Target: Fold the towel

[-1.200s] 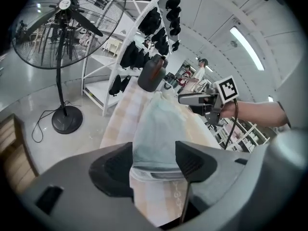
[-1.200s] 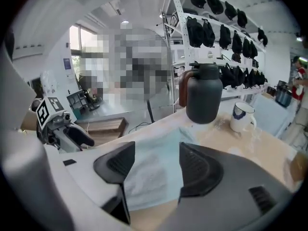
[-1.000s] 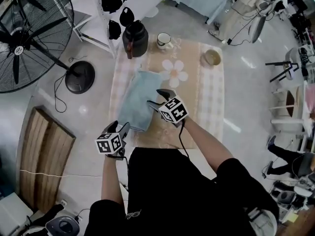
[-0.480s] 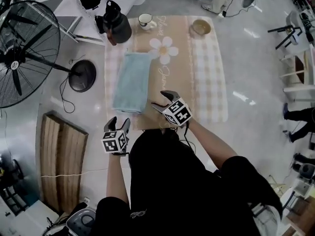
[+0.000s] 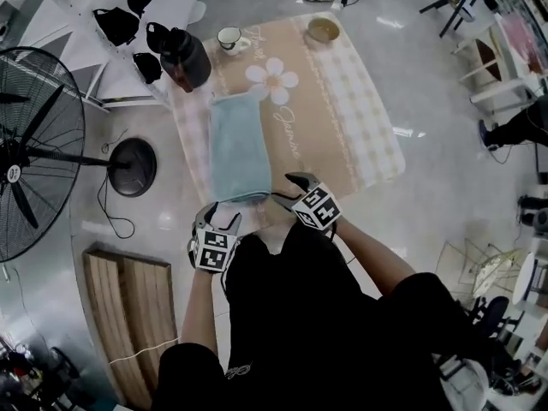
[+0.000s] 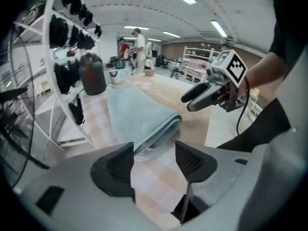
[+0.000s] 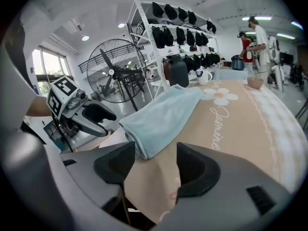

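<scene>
A light blue towel (image 5: 235, 148) lies folded into a long strip on the left half of the tan, checked tablecloth (image 5: 342, 127). Its near folded end (image 6: 154, 129) sits just ahead of my left gripper (image 6: 154, 159), which is open and empty. In the head view the left gripper (image 5: 219, 218) hangs at the table's near edge, below the towel's end. My right gripper (image 5: 289, 188) is open too, just right of that end and apart from it. From the right gripper view the towel (image 7: 163, 110) runs away between the jaws of the right gripper (image 7: 155, 163).
At the table's far end stand a black jug (image 5: 184, 58), a mug (image 5: 229, 38) and a bowl (image 5: 324, 30). A big floor fan (image 5: 34, 152) with its round base (image 5: 133, 167) and a rack of black items stand left. Wooden boards (image 5: 137, 315) lie on the floor.
The right gripper has drawn back from over the towel's near end to beside it. The left gripper stays at the near edge. The towel has not changed shape; the head camera has shifted.
</scene>
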Tool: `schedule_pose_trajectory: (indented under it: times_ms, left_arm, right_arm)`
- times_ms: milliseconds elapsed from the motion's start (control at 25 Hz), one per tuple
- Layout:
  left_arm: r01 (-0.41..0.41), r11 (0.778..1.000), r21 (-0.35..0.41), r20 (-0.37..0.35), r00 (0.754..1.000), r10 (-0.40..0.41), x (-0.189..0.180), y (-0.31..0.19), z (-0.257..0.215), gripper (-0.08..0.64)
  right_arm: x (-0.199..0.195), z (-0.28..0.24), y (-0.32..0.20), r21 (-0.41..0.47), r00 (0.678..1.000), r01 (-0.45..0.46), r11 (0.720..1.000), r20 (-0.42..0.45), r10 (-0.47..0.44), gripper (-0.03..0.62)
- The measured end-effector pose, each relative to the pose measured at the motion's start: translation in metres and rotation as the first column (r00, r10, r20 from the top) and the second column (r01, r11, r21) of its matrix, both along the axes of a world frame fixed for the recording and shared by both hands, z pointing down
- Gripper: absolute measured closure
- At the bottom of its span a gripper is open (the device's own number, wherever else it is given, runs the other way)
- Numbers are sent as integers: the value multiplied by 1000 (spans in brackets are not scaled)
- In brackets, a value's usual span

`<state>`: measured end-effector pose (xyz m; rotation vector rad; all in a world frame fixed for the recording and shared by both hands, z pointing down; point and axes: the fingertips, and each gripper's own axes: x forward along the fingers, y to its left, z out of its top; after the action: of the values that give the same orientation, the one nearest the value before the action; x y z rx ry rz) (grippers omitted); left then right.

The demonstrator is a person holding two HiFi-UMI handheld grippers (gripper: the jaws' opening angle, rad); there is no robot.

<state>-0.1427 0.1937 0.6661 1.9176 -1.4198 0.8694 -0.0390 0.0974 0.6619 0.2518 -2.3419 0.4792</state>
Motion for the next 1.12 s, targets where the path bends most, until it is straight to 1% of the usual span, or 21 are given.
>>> schedule_pose_trajectory:
  times_ms: [40,120,200,280,360,440,520,560,720,840,880,960,1120]
  left_arm:
    - [-71,997,13,14,997,71,-2,4,2,301]
    - [-181,983,20,60,982,179,-10,10,8,301]
    - [-257,966,19,89,963,255,-15,14,11,301]
    - [-325,945,28,112,941,320,-14,15,12,301]
    - [-406,913,30,147,906,398,-10,14,13,301]
    - [-495,869,13,194,854,484,-7,11,19,301]
    - [-563,826,-10,232,803,550,-5,9,26,301]
    - [-583,812,-21,240,786,570,-5,8,30,301]
    - [-617,784,-64,235,754,613,-8,3,45,301]
    - [-650,754,-94,249,718,650,-8,-4,53,301]
    - [-654,750,-99,252,712,655,-9,-6,55,301]
    - [-656,747,-105,248,710,659,-10,-8,58,301]
    - [-670,735,-104,209,708,675,-10,-9,61,301]
  right_arm:
    - [-3,0,8,9,999,-32,999,-11,32,328]
    - [-10,-1,17,29,996,-89,996,-27,90,328]
    - [-14,-1,25,33,989,-142,989,-33,143,328]
    - [-13,0,33,38,983,-174,984,-48,176,328]
    - [-12,2,40,40,978,-195,980,-64,198,328]
    - [-13,5,44,37,974,-214,976,-73,217,328]
    - [-16,9,45,42,971,-222,974,-85,225,328]
    - [-18,12,44,46,970,-221,974,-92,225,328]
    - [-26,22,37,48,967,-228,972,-102,232,328]
    - [-29,31,29,47,964,-238,970,-110,242,329]
    - [-30,33,28,47,963,-239,970,-114,243,330]
    - [-33,37,27,37,962,-243,969,-118,246,330]
    - [-34,45,24,6,956,-261,965,-140,259,335]
